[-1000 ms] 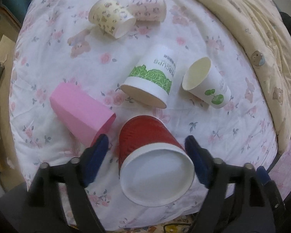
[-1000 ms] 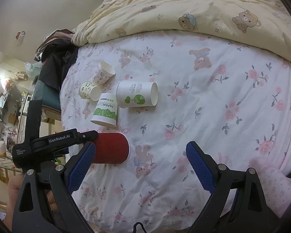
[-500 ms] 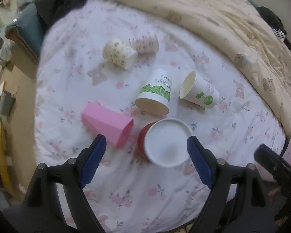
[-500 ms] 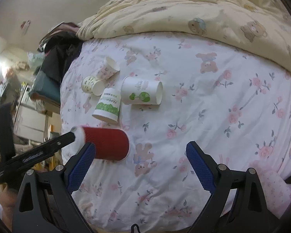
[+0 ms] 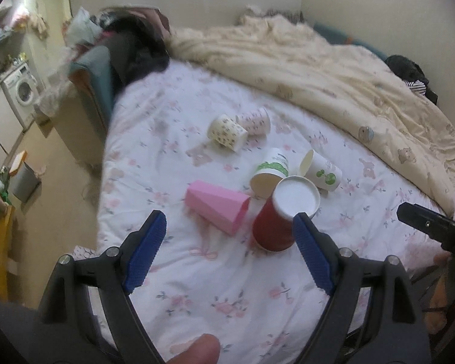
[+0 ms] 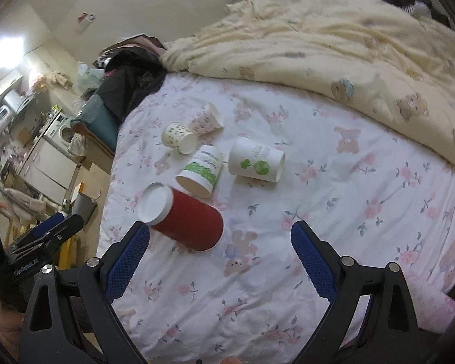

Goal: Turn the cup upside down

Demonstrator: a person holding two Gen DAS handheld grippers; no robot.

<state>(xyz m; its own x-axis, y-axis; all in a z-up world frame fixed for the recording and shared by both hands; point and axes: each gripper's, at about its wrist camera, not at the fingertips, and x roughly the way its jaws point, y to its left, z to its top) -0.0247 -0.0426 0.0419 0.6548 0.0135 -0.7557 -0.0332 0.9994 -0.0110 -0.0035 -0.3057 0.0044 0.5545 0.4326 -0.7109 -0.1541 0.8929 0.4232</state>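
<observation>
A red ribbed cup [image 5: 274,224] with a white base stands upside down on the flowered bed sheet; it also shows in the right wrist view [image 6: 188,220]. My left gripper [image 5: 227,251] is open and empty, drawn back from the cup, its right finger just in front of the cup. My right gripper [image 6: 220,256] is open and empty above the sheet, to the right of the red cup. The left gripper's black body shows at the left edge of the right wrist view [image 6: 42,242].
A pink cup [image 5: 217,209] lies on its side left of the red one. A green-print cup [image 6: 201,171], a tree-print cup [image 6: 256,163] and two patterned cups [image 6: 179,133] lie behind. A cream quilt [image 6: 333,42] covers the far bed. The bed edge drops off at left.
My left gripper has pulled back and up from the red cup, which now stands free with its base up. The right gripper has hardly moved.
</observation>
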